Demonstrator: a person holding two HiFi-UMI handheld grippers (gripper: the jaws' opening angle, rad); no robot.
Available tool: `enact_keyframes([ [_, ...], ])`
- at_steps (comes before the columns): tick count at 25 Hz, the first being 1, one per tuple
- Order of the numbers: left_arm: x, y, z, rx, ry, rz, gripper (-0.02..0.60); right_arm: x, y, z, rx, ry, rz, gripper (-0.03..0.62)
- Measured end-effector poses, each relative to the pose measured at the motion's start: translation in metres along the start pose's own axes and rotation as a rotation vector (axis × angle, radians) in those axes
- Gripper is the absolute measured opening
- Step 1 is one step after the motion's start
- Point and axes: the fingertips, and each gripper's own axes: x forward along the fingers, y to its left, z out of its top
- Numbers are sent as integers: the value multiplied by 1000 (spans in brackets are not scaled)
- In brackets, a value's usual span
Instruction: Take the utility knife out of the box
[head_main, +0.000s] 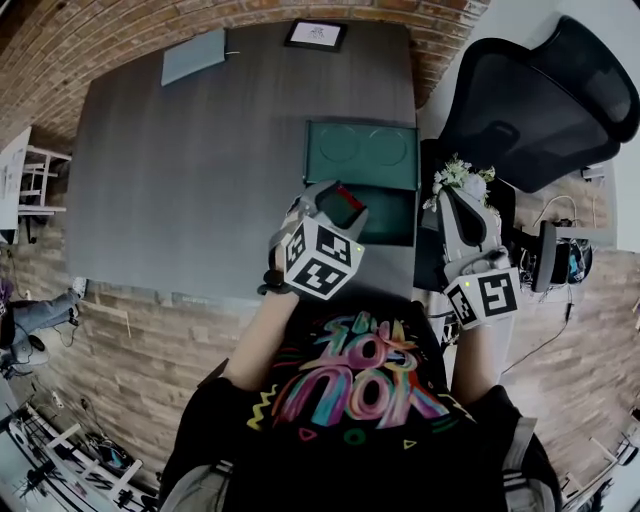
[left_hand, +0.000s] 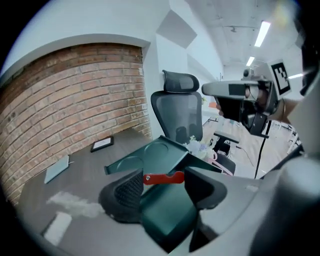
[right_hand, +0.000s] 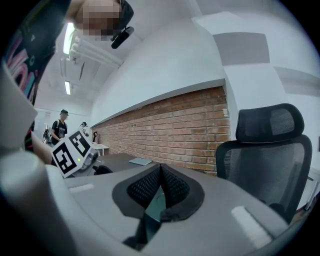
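Note:
My left gripper hangs above the open dark green box, shut on the red utility knife. The knife lies crosswise between the two pads, clear of the box, and its red tip shows in the head view. The box lid is folded back flat on the table. My right gripper floats to the right of the box, level, jaws shut with nothing in them; its pads meet. It also shows in the air in the left gripper view.
The box sits on a grey table near its right edge. A black office chair and a small bunch of flowers stand just to the right. A framed picture and a grey pad lie at the far end.

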Motion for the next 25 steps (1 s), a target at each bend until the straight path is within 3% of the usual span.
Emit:
enact_keyframes([
  [11,-53,35,50,-4,-199,124,262,12,18,16,-28,-36,37,0],
  [19,-105,62,84,-34,-417,219,262,19,24,27,-41,-59,56,0],
  [22,-121,67,91,-73,-500,227,262,23,25,29,-44,-64,62,0],
  [25,-135,68,96,-158,-571,240,262,26,28,31,-47,-65,74,0],
])
